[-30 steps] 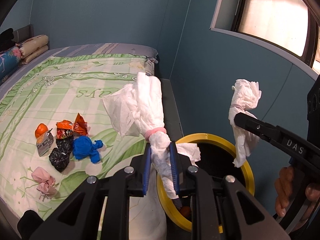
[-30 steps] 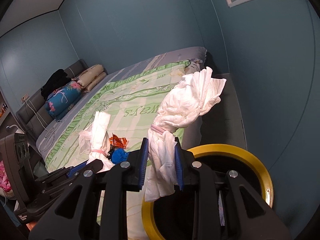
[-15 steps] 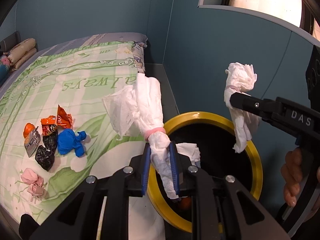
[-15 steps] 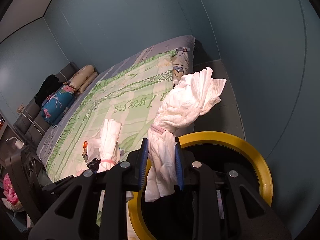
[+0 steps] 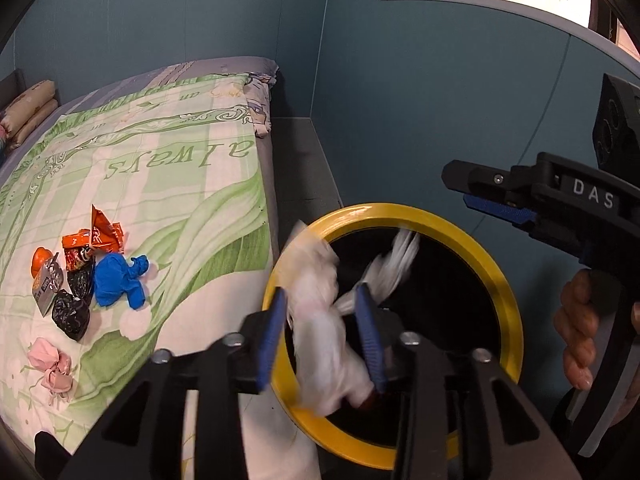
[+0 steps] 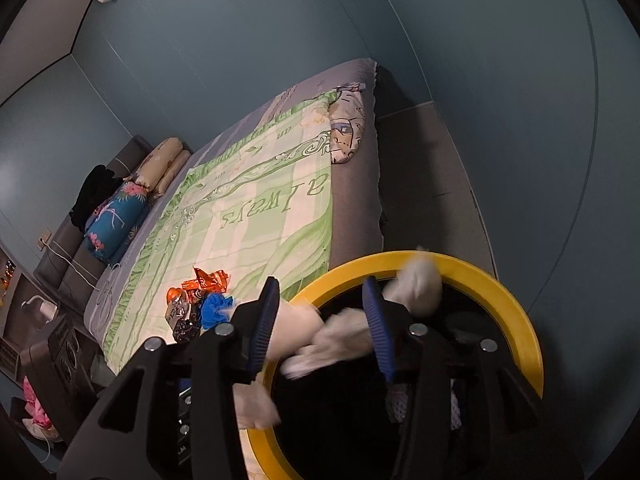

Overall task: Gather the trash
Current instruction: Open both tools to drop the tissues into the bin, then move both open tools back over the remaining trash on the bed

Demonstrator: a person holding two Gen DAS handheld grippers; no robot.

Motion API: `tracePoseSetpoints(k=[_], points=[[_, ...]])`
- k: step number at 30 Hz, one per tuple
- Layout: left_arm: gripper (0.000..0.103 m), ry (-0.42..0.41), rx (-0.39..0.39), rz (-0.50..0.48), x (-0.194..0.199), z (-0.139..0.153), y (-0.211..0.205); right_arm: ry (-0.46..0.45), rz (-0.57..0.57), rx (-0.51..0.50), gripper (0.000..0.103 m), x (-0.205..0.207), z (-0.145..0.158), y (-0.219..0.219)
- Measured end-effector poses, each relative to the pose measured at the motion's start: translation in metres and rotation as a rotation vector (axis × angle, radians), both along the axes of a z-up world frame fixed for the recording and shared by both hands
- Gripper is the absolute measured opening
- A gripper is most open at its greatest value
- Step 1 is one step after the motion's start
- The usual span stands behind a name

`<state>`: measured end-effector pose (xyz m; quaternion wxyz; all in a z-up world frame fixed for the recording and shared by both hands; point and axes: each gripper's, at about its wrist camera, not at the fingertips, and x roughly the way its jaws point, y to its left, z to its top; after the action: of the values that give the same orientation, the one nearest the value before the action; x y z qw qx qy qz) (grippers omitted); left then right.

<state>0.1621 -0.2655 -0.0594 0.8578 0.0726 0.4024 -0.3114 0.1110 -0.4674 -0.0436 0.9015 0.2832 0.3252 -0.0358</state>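
- Both sets of jaws are opening, and their blue pads do not press on anything.
- Between the jaws of the left gripper (image 5: 322, 330) is a blurry white crumpled paper bundle (image 5: 320, 320). It is loose, over the near left rim of the round black trash bin with a yellow rim (image 5: 508, 280).
- Between the jaws of the right gripper (image 6: 322, 326) is another blurry white paper bundle (image 6: 340, 340), loose over the dark mouth of the bin.
- In the left view, the right gripper is at the far right with a person's hand (image 5: 576, 332) around its handle.
- On the bed with a green and white blanket (image 5: 160, 184), left of the bin, lies a small pile of trash: an orange foil wrapper (image 5: 98, 234), a blue crumpled bag (image 5: 118, 280), a black crumpled bag (image 5: 72, 312) and a small grey box (image 5: 48, 286).
- Nearer, a pink tied bundle (image 5: 50, 364) lies by itself on the blanket.
- Pillows (image 6: 132, 204) sit at the far end of the bed.
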Motion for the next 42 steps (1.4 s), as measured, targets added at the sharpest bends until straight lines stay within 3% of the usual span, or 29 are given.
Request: tracePoseSetpoints(k=[5,7,8,12,22,27,34,42], points=[[0.058,-0.008,-0.025,0.025,0.002,0.004,0.009,-0.019,-0.03,0.019,0.06,-0.003,-0.001,-0.006],[0.064,-0.017,-0.032,0.042,0.003,0.006,0.016,-0.036,-0.048,0.032,0.082,-0.006,-0.001,-0.009],[0.067,-0.024,-0.036,0.058,0.004,0.008,0.021,-0.06,-0.062,0.047,0.086,-0.01,-0.003,-0.011],[0.078,-0.059,-0.035,0.119,0.009,0.013,0.041,-0.113,-0.058,0.046,0.095,-0.014,-0.001,-0.011],[0.084,-0.104,-0.038,0.268,0.021,0.021,0.104,-0.209,-0.023,-0.125,0.095,-0.012,0.025,0.024],[0.087,-0.143,-0.045,0.35,0.024,0.03,0.143,-0.231,0.06,-0.179,0.095,0.0,0.036,0.047],[0.087,-0.158,-0.051,0.467,0.031,0.037,0.2,-0.33,0.173,-0.236,0.095,0.014,0.056,0.092],[0.087,-0.149,-0.051,0.575,0.032,0.031,0.253,-0.243,0.288,-0.172,0.095,0.061,0.063,0.135]])
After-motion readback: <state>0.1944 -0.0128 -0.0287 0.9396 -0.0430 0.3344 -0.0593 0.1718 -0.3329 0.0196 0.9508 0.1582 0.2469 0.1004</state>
